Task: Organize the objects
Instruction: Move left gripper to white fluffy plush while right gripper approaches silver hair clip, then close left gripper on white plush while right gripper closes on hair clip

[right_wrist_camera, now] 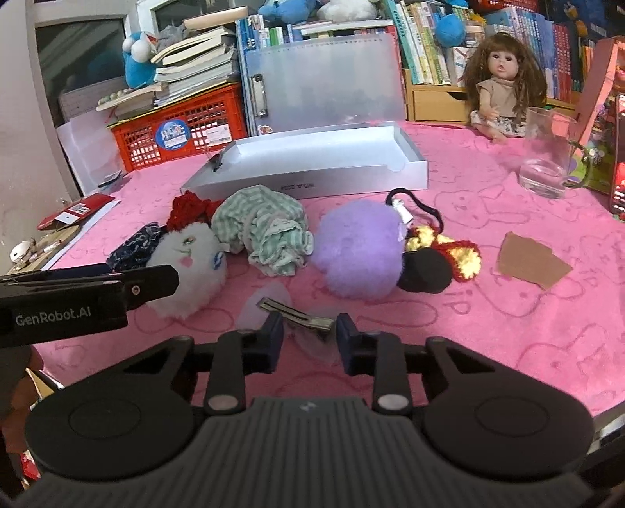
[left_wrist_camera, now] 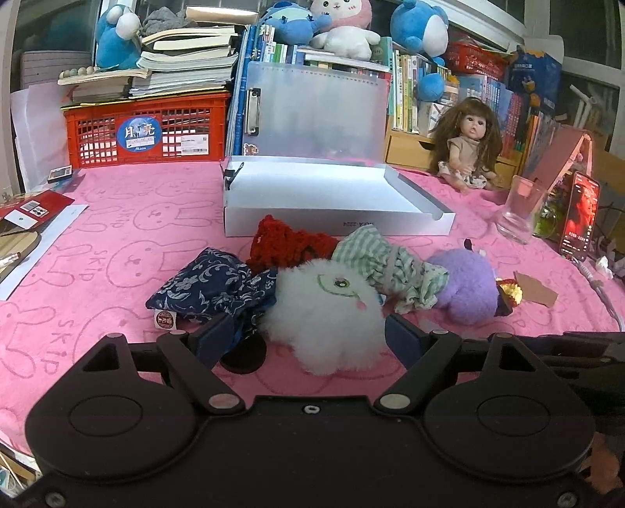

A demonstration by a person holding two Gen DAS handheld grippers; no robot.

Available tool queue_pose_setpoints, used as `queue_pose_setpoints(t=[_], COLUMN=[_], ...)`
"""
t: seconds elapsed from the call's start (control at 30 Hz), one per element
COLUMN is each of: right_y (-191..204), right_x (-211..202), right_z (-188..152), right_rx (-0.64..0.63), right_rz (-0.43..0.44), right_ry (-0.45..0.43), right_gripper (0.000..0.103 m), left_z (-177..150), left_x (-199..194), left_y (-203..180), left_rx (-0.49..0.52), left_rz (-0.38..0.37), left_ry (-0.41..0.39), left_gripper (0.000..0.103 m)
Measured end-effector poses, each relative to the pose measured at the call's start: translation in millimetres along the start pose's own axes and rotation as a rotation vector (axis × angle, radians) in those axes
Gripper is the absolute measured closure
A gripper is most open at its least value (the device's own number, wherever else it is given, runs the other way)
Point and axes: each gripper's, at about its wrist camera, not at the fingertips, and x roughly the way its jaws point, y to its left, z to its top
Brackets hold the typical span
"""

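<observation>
Two tongs sit low over the pink table (right_wrist_camera: 508, 332): left tongs (left_wrist_camera: 308, 338) spread wide around the white fluffy toy (left_wrist_camera: 324, 308), right tongs (right_wrist_camera: 306, 338) apart around a clear hair clip (right_wrist_camera: 297, 312). Behind lies the white box (left_wrist_camera: 324, 195).

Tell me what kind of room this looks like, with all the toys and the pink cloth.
Most likely a home, probably a child's room or study corner. A doll sits by packed rows of books, plush toys rest on top of them, and the table wears a pink bunny-print cloth.
</observation>
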Motion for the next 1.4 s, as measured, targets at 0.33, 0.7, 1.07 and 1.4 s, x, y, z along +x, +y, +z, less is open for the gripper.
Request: queue_pose_setpoints(t=[0.33,0.7,1.07,1.4], right_y=[-7.9,-4.2,-5.9,-7.5], right_x=[-8.2,-10.7,-7.6,-9.6], right_z=[2.7,2.6,2.7,1.7], right_rx=[-0.013,-0.025,-0.006,-0.001], right_rz=[-0.076,-0.053,-0.057,-0.068], right_ry=[-0.031,-0.051,-0.049,-0.06], right_gripper=[0.064,0.042,0.038,0.037], left_z=[1.0,3.6,-0.7,3.9], left_x=[17.8,38.3,21.1,19.2], left_y=[-5.1,-12.2,-26.5,-20.2], left_rx=[0.01,0.009,0.077,-0.024], left_rz=[0.002,0.018,0.049,-0.05], left_ry=[0.012,0.013,-0.064,-0.037], left_gripper=[0.016,0.011,0.025,0.041])
